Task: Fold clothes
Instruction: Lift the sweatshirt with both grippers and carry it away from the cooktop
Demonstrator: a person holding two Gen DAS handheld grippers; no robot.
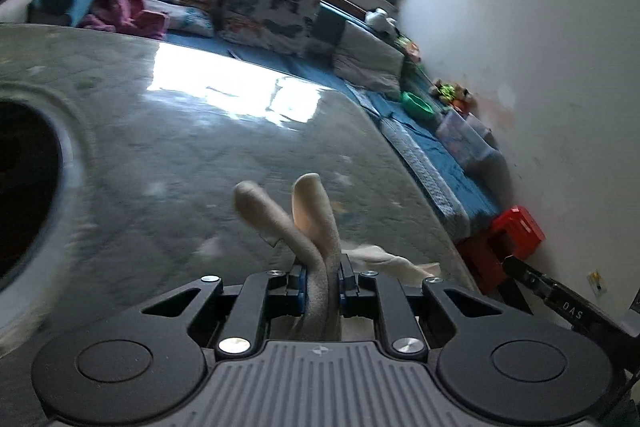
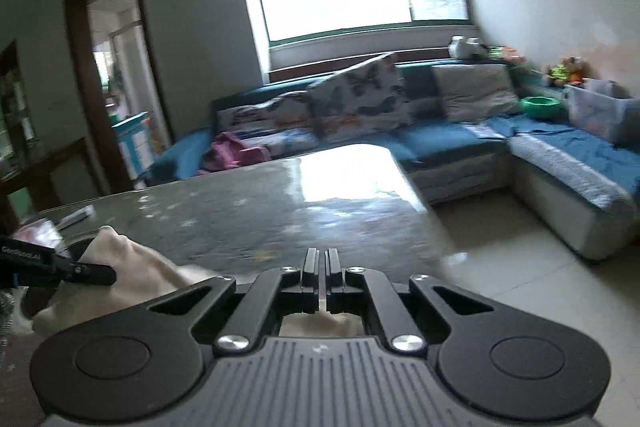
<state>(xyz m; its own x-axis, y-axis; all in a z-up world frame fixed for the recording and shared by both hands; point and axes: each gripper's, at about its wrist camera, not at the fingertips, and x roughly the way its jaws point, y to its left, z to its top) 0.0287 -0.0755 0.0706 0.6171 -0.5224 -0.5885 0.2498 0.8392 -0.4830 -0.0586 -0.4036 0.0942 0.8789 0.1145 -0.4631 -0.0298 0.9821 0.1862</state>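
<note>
My left claw point(image 1: 322, 281) is pinching a cream garment point(image 1: 312, 223): two soft, rolled loops of pale fabric stand up out of the pressed-together blue pads, looking thick and slightly fuzzy, with more of the same cloth trailing off low to the right above the desk point(image 1: 180, 147). My right claw point(image 2: 322, 277) is pressed together too, and a thin pale edge shows in the slit between its fingers, with cream fabric bunched just behind them, so it is pinching the same garment point(image 2: 132, 267).

The only writing I can read is "DAS" on the black body of the other claw, at the right edge of the left wrist view. A line of small white lettering runs along the black tool at the left of the right wrist view, but it is too blurred for me to make out.

The left wrist view alone shows a big dark round opening point(image 1: 24, 187) in the desk at the left, and a red stool point(image 1: 516, 231) beside the sofa point(image 1: 420, 147). The right wrist view alone shows a doorway point(image 2: 116, 79) with a turquoise piece of furniture beyond it, the tiled floor point(image 2: 500, 259), and the garment draped in a mound over the desk's near left corner. Both views show the butterfly cushions point(image 2: 360, 95), a pink cloth point(image 1: 124, 7) on the sofa and a green bowl point(image 2: 540, 105).
</note>
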